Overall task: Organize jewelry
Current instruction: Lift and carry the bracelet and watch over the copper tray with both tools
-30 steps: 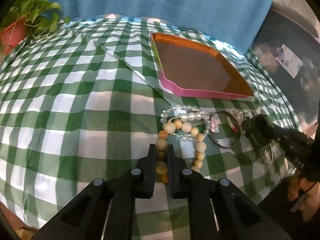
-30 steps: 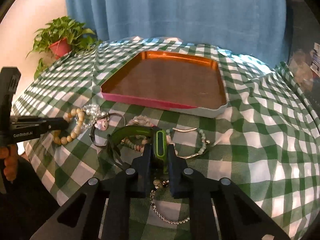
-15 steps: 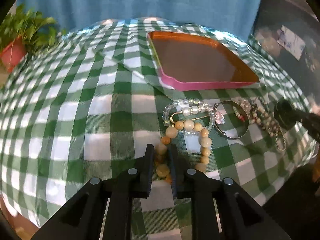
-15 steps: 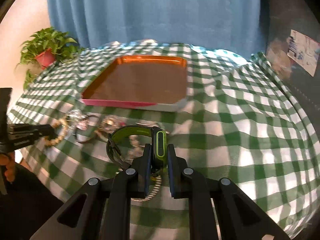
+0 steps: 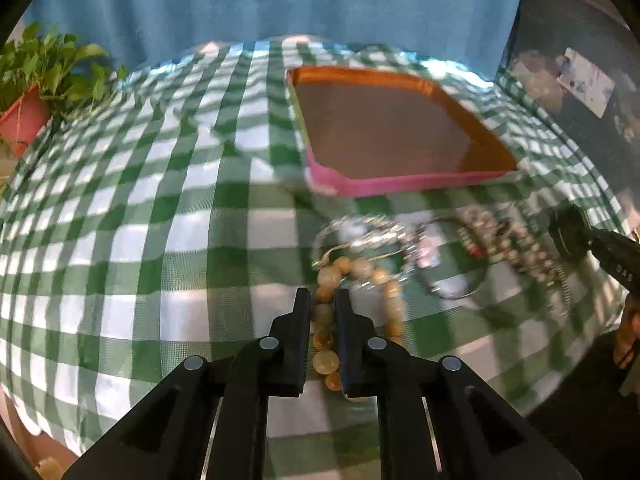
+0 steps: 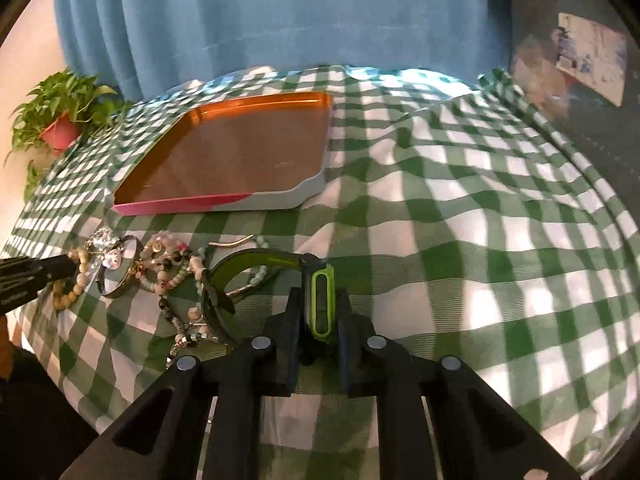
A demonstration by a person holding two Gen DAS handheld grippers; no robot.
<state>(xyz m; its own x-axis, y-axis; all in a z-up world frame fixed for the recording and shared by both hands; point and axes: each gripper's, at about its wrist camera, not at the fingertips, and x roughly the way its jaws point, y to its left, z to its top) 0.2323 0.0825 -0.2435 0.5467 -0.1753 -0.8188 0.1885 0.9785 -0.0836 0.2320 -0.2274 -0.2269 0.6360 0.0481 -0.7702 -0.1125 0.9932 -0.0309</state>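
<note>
Both grippers are clamped: from the left wrist, the left gripper [image 5: 323, 304] pinches the amber bead bracelet [image 5: 362, 276] on the checked cloth [image 5: 160, 216], the other jewellery blurred. From the right wrist, the right gripper [image 6: 318, 304] grips the green watch band [image 6: 320, 304] near the tray [image 6: 248, 200]; the strap's buckle end is hard to read.

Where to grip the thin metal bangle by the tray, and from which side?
Take the metal bangle on its bare near arc, coming from above with one finger inside the ring and one outside. It lies flat on the tablecloth, so only the thin rim can be pinched. A charm sits on its far arc, and bead strands crowd its right side.
</note>
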